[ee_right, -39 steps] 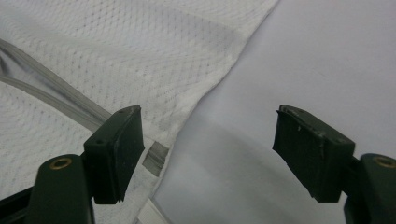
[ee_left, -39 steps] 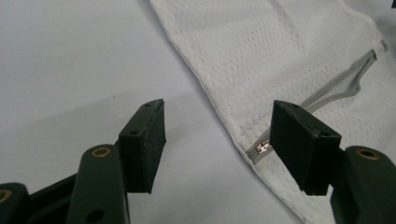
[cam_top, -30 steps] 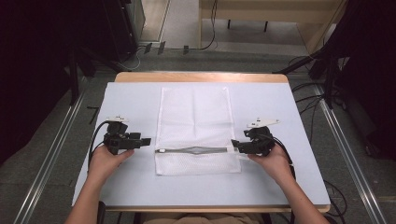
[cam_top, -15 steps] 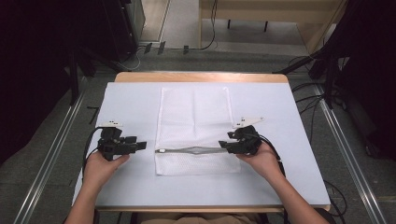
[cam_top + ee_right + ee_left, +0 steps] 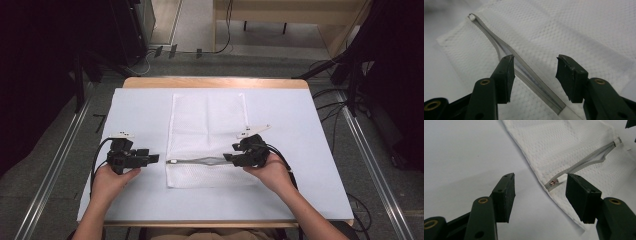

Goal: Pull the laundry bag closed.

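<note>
The mesh bag [image 5: 207,137] lies flat on the table [image 5: 300,130], its zipper [image 5: 200,161] partly gaping, and both the left gripper [image 5: 154,158] and right gripper [image 5: 228,157] are wide open, holding nothing, so zipping seems not finished.

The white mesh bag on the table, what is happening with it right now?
A person holds a gripper in each hand over a white mesh bag lying flat on the table. The right gripper sits over the bag's grey zipper, fingers open, gripping nothing. The left gripper waits just off the bag's edge, also open, pointing at the zipper's end. The zipper gapes slightly in the middle.
</note>
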